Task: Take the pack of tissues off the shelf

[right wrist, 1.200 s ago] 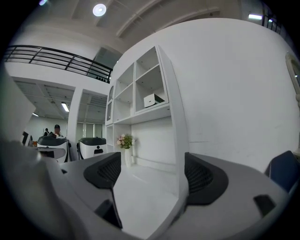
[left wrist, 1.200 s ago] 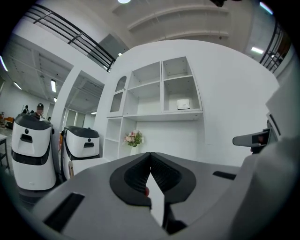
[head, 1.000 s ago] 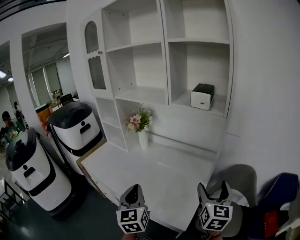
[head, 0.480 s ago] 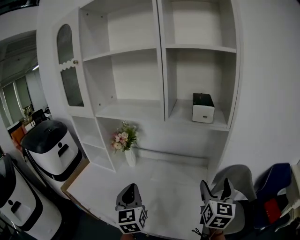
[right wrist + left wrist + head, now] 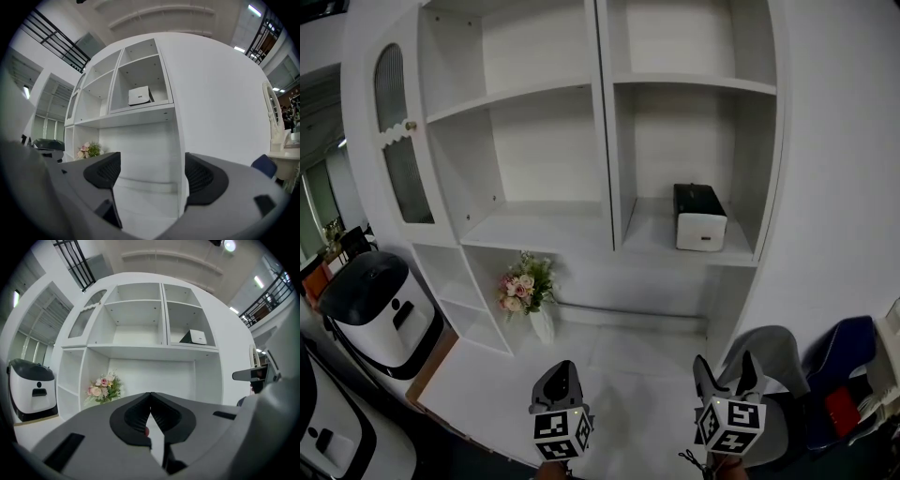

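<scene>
The pack of tissues (image 5: 699, 217), a white box with a black top, sits on the lower right shelf of the white wall unit (image 5: 609, 141); it also shows small in the left gripper view (image 5: 196, 337) and in the right gripper view (image 5: 140, 95). Both grippers are low at the front, well below and short of the shelf. My left gripper (image 5: 560, 380) has its jaws shut with nothing in them (image 5: 150, 394). My right gripper (image 5: 727, 368) stands open and empty (image 5: 152, 176), roughly under the tissue compartment.
A vase of pink flowers (image 5: 525, 292) stands on the white desk top (image 5: 619, 366) under the shelves. A grey chair (image 5: 778, 361) and a blue seat (image 5: 848, 352) are at the right. Two white-and-black robots (image 5: 375, 305) stand at the left.
The view has swung toward the shelf unit: the shelves and tissue pack sit nearer the centre, the flowers and robots slid left. Both grippers kept their place and state.
</scene>
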`<state>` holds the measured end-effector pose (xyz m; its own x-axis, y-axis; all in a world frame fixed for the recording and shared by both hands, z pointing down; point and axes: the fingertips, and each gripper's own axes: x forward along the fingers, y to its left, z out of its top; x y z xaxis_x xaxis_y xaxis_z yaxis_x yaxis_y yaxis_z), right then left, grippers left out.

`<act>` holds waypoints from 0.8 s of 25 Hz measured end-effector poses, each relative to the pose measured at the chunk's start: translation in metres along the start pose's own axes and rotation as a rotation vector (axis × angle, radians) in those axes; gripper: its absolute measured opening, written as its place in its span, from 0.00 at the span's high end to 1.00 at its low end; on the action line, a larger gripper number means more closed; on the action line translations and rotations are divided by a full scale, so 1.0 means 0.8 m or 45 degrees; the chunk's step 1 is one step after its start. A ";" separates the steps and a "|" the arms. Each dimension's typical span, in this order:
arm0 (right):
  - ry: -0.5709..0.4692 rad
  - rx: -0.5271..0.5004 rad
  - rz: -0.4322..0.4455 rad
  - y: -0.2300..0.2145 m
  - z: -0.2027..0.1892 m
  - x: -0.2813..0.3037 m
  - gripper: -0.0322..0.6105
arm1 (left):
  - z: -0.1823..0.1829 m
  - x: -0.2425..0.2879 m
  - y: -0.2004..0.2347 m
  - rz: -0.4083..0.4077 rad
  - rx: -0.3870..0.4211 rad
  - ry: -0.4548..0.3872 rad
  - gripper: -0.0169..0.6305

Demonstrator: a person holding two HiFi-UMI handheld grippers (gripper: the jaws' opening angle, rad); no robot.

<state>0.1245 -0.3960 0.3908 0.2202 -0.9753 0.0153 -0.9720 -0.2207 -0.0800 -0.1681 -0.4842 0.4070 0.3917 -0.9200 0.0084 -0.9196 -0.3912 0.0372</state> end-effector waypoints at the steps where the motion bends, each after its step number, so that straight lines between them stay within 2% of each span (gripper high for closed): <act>1: 0.000 0.007 -0.004 0.000 0.000 0.003 0.28 | 0.000 0.005 -0.002 -0.011 0.011 0.004 0.95; 13: -0.034 0.023 -0.006 0.010 0.029 0.026 0.28 | -0.003 0.028 -0.004 -0.067 0.017 0.021 0.95; 20: -0.107 -0.001 0.033 0.029 0.063 0.040 0.28 | -0.009 0.028 0.006 -0.049 0.007 0.023 0.95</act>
<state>0.1129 -0.4322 0.3390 0.2009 -0.9771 -0.0704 -0.9776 -0.1954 -0.0785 -0.1640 -0.5063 0.4143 0.4271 -0.9039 0.0249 -0.9040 -0.4263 0.0325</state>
